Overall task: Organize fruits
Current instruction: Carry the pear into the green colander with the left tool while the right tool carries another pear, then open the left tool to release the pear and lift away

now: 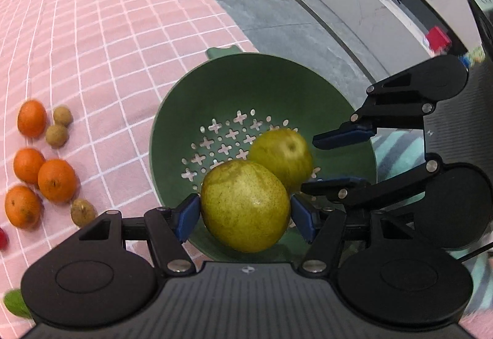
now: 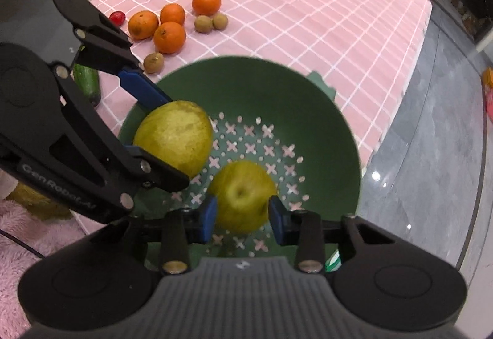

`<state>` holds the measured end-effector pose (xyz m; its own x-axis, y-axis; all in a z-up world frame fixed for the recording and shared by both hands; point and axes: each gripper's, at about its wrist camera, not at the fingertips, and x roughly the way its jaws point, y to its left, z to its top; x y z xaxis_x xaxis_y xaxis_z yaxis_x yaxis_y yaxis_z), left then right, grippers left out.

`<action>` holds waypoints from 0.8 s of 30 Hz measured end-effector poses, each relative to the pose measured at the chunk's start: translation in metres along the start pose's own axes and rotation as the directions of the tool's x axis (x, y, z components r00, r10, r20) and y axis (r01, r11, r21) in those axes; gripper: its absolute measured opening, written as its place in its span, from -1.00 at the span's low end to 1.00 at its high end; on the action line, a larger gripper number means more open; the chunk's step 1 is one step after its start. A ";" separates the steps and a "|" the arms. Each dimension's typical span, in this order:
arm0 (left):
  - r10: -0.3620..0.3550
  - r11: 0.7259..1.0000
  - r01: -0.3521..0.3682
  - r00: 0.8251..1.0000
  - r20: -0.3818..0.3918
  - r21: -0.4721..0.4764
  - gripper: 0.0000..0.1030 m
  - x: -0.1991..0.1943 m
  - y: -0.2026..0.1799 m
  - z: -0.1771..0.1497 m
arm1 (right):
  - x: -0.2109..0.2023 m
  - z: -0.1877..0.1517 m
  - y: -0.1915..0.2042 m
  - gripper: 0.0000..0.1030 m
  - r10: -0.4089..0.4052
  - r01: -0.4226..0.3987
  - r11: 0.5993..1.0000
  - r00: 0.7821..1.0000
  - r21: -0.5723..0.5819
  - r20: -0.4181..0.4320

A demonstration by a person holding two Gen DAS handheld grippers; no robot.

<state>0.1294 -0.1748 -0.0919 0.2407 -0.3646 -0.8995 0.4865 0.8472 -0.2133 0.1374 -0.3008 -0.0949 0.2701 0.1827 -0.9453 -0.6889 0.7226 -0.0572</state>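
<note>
A green colander [image 1: 234,83] [image 2: 311,111] stands on the pink checked cloth at the table edge. My left gripper [image 1: 245,214] is shut on a yellow-green pear [image 1: 245,205] and holds it over the colander; it shows in the right wrist view [image 2: 175,135] too. A second pear [image 1: 282,154] [image 2: 242,197] lies blurred in the colander between the pads of my right gripper [image 2: 242,215], whose jaws stand apart around it. The right gripper also shows in the left wrist view [image 1: 339,160].
Several oranges [image 1: 57,180] [image 2: 169,37] and small brown fruits [image 1: 57,135] [image 2: 203,23] lie on the cloth [image 1: 107,31] left of the colander. A red fruit [image 2: 117,18] and a green cucumber [image 2: 87,83] lie nearby. The table edge and grey floor [image 1: 277,9] are to the right.
</note>
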 end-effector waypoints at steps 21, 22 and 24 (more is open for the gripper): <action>0.051 0.997 -0.050 0.999 -0.015 0.058 0.63 0.009 -0.014 -0.004 | 0.001 -0.015 0.014 0.05 -0.044 0.044 0.999 0.999 0.004 -0.014; 0.051 0.997 -0.051 0.999 -0.010 0.054 0.65 0.007 -0.014 -0.003 | 0.000 -0.015 0.015 0.06 -0.044 0.044 0.999 0.999 0.007 -0.011; 0.060 0.997 -0.060 0.998 -0.001 0.054 0.65 0.003 -0.014 -0.003 | -0.003 -0.014 0.015 0.09 -0.043 0.043 0.999 0.999 0.014 -0.004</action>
<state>0.1212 -0.1864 -0.0928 0.2688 -0.3127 -0.9110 0.5154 0.8457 -0.1382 0.1170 -0.2997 -0.0974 0.2970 0.1486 -0.9433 -0.6670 0.7392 -0.0935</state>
